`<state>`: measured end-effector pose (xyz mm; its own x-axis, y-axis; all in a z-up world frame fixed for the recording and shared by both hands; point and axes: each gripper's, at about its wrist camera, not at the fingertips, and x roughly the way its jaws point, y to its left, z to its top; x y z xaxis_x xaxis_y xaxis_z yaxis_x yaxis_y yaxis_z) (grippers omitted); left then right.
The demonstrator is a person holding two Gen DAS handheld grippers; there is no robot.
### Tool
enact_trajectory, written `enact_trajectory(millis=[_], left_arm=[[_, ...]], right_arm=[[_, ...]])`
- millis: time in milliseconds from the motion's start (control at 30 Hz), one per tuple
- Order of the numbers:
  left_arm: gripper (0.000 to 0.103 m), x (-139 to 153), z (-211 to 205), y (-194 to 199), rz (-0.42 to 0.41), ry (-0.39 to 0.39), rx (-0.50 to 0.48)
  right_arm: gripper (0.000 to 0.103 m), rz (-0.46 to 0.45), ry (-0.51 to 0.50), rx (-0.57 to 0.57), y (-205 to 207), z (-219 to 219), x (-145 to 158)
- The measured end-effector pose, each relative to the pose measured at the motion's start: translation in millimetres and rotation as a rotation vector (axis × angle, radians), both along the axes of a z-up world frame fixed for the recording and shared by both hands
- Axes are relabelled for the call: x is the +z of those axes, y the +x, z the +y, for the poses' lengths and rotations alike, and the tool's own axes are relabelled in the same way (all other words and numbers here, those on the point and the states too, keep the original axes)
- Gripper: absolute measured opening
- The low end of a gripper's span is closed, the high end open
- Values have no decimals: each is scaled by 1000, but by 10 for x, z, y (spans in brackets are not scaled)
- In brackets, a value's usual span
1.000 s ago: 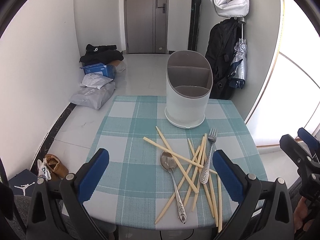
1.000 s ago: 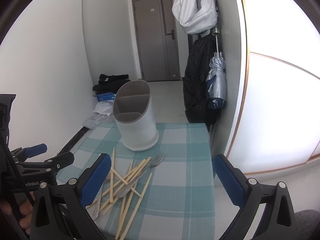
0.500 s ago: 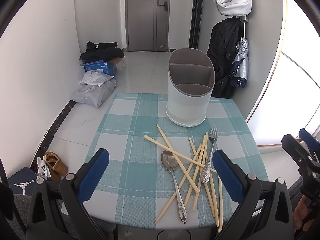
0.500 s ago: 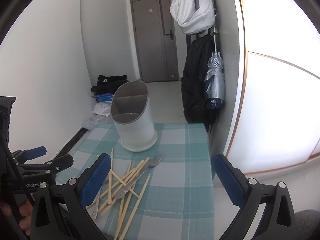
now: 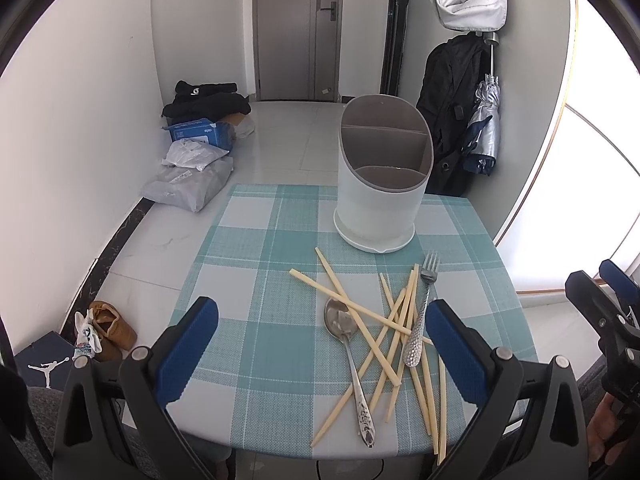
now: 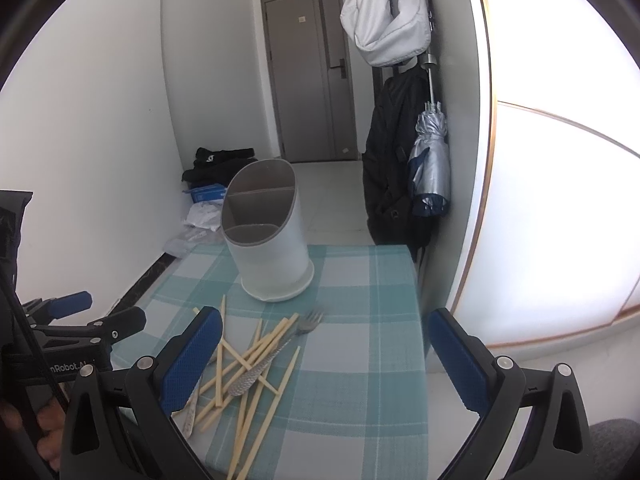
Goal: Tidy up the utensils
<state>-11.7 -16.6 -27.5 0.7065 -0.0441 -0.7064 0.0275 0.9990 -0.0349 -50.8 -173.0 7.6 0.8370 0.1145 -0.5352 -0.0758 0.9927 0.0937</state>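
Both views have crept a little nearer the bench (image 5: pixel 256 240) over the last second, while the cutlery lies just as it did. My left tongs (image 5: pixel 320 344) are spread wide with nothing between the blue pads, hanging over the near edge; my right tongs (image 6: pixel 324 356) are equally released, over the right half of the checked cloth.

I see one white holder (image 5: pixel 380 196) upright at the far middle of the bench, its rim slanting down toward me. It has dividers inside; I can make out three compartments, and whatever I can see of them holds nothing.

All the cutlery is loose on the cloth, near and right of centre, just in front of the holder. I count one spoon (image 5: pixel 348 344), one fork (image 5: pixel 422 312), and a crossed heap of pale chopsticks (image 5: pixel 384 336), roughly eight or nine; the overlaps stop me from counting them for sure.

I see the spoon lying near-to-far, bowl at the far end, handle toward me. I see the fork lying much the same way, tines pointing at the holder, its textured handle resting on the chopsticks. Most chopsticks run near-to-far; two cross diagonally toward the far left.
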Motion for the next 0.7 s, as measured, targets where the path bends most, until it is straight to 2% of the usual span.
enact_trajectory(millis=[433,700], left_arm=[[102,-17,31,11,12,-10,16],[102,-70,101,96,53,-26,41]], right_arm=[[103,12,-10,2,14,19,-32],[103,91,-2,-18,223,24,-143]])
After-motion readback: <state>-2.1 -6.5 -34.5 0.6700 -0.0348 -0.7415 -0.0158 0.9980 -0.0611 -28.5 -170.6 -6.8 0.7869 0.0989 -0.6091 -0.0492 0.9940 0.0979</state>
